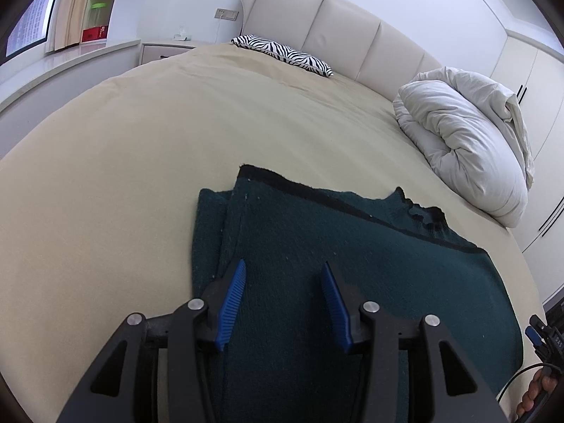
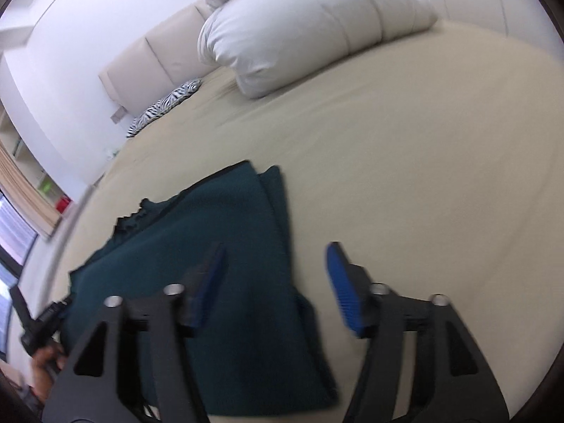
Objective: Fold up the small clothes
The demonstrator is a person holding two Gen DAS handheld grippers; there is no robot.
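**Dark green knit lying part-folded on the bed, both tongs open above it**

Lying flat on the beige bed [image 1: 105,162], near the front edge: a dark green garment [image 1: 352,264] with black trim along its far hem. Already showing a doubled strip along its left side, with a matching layered edge on its right side in the right wrist view.

Hovering over the left part of the garment: left tongs [image 1: 283,271], blue pads standing apart, nothing clamped between them, cloth only underneath.

Hovering over the right edge of the garment: right tongs [image 2: 275,250], pads also standing apart and gripping nothing, one pad above the knit, the other above bare sheet. Blurring in this view, so fine contact not clear.

Resting farther right and well apart: a bundled white duvet [image 1: 469,141]; a zebra pillow [image 1: 282,54] by the headboard.

Handling, as a judgement: looking soft, thick and limp, light, not slippery, not fragile; likely sagging and dragging on the sheet when lifted. Best taking hold at the near corners or along the doubled side edges, pinching all layers together, keeping the existing folds from slipping open.
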